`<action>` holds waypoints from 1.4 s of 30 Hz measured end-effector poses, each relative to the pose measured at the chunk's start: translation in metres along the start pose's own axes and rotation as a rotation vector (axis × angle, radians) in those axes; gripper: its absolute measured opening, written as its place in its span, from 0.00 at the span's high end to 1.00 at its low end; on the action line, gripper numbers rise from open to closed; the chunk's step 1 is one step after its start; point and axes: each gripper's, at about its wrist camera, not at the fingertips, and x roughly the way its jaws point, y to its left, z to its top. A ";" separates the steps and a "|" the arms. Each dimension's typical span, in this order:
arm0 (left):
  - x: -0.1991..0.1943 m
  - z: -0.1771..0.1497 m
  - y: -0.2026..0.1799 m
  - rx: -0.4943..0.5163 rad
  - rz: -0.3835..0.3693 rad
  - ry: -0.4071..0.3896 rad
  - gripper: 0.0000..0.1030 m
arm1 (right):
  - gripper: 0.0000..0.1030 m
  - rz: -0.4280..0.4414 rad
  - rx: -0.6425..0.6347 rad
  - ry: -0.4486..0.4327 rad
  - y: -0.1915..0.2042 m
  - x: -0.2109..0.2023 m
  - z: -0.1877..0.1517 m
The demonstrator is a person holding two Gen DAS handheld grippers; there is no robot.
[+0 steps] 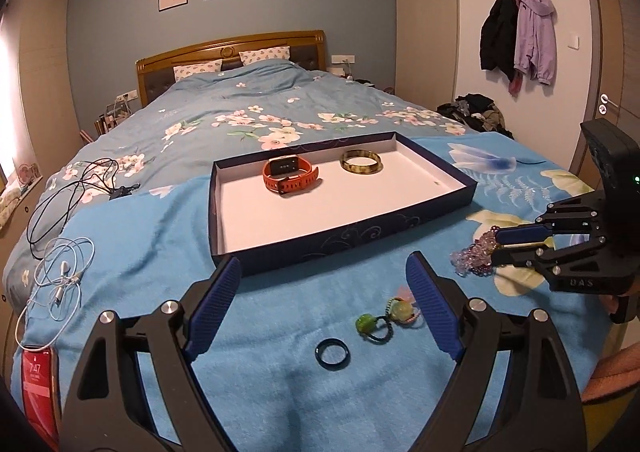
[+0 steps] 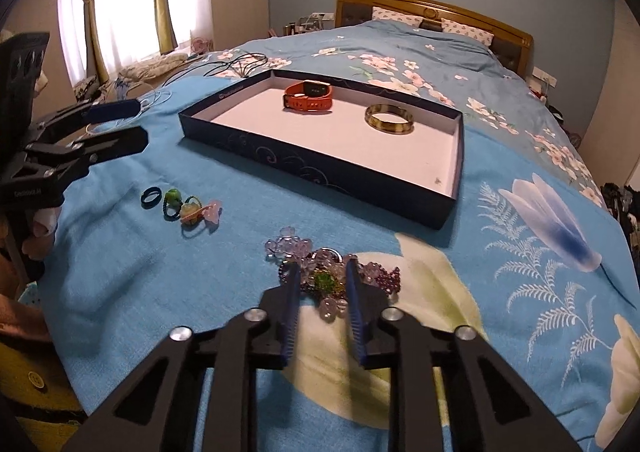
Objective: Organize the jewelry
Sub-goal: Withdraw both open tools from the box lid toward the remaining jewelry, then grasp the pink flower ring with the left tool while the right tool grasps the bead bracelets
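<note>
Right claw has its blue pads drawn in on a tangled heap of beaded bracelets, purple and clear beads with a green piece in the middle. From its own camera the pads sit against the two sides of the heap, so it reads as a pinch on the pile, which lies on the blue blanket covering the foot of the bed, just in front of the near rim of the shallow box tray.

Left claw hangs spread wide and empty over the blanket, its pads flanking a dark ring and two hair ties with green and pink charms, touching neither as far as I can tell.

Inside the tray an orange smartwatch and a mottled bangle already lie side by side near the far wall, apart from each other.

Judging by this, the step in hand is picking up the bracelets. Next comes a lift clear of the blanket and over the tray rim to the bare white floor; loose strands may trail or slip, so the grip should be checked before moving.
</note>
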 end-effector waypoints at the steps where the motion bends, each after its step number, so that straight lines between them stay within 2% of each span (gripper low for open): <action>1: 0.000 0.000 0.000 -0.002 -0.001 0.001 0.19 | 0.89 0.000 0.005 0.001 -0.001 0.000 -0.001; 5: 0.002 -0.001 -0.001 -0.005 -0.006 0.007 0.19 | 0.90 0.007 0.026 -0.017 -0.005 -0.004 -0.003; 8: 0.002 -0.001 -0.001 -0.010 -0.009 0.010 0.19 | 0.92 0.058 0.059 -0.044 -0.009 -0.014 -0.002; 11: 0.004 -0.002 0.000 -0.013 -0.013 0.014 0.19 | 0.92 0.113 0.020 -0.069 0.000 -0.025 -0.002; 17: 0.004 -0.002 -0.001 -0.010 -0.017 0.018 0.19 | 0.90 0.184 -0.037 -0.022 0.024 -0.018 -0.008; 19: 0.004 -0.002 -0.001 -0.006 -0.020 0.020 0.19 | 0.81 0.175 -0.040 -0.006 0.026 -0.015 -0.010; 20: 0.004 -0.003 -0.002 -0.004 -0.021 0.020 0.19 | 0.73 0.154 -0.036 -0.022 0.024 -0.017 -0.009; 22: 0.003 -0.003 -0.002 0.000 -0.025 0.020 0.19 | 0.72 0.150 -0.014 -0.059 0.017 -0.022 -0.005; 25: 0.004 -0.004 -0.004 0.006 -0.028 0.022 0.19 | 0.72 0.084 0.025 -0.080 0.002 -0.020 0.003; 29: 0.005 -0.004 -0.005 0.005 -0.030 0.028 0.19 | 0.72 0.030 0.016 -0.010 -0.005 0.001 0.008; 33: 0.006 -0.004 -0.004 0.001 -0.041 0.035 0.19 | 0.72 0.047 0.015 0.031 -0.008 0.011 0.009; 34: 0.006 -0.004 -0.003 0.001 -0.045 0.037 0.19 | 0.73 0.051 0.015 0.038 -0.008 0.012 0.009; 35: 0.007 -0.004 -0.003 0.001 -0.049 0.038 0.19 | 0.80 0.050 0.016 0.044 -0.008 0.012 0.008; 38: 0.007 -0.004 -0.005 0.014 -0.069 0.041 0.19 | 0.81 0.049 0.012 0.038 -0.007 0.011 0.008; 40: 0.006 -0.006 -0.008 0.032 -0.095 0.047 0.19 | 0.94 0.047 0.012 0.022 -0.007 0.008 0.008; 42: 0.006 -0.007 -0.011 0.049 -0.103 0.053 0.22 | 0.97 0.056 0.026 0.010 -0.009 0.004 0.009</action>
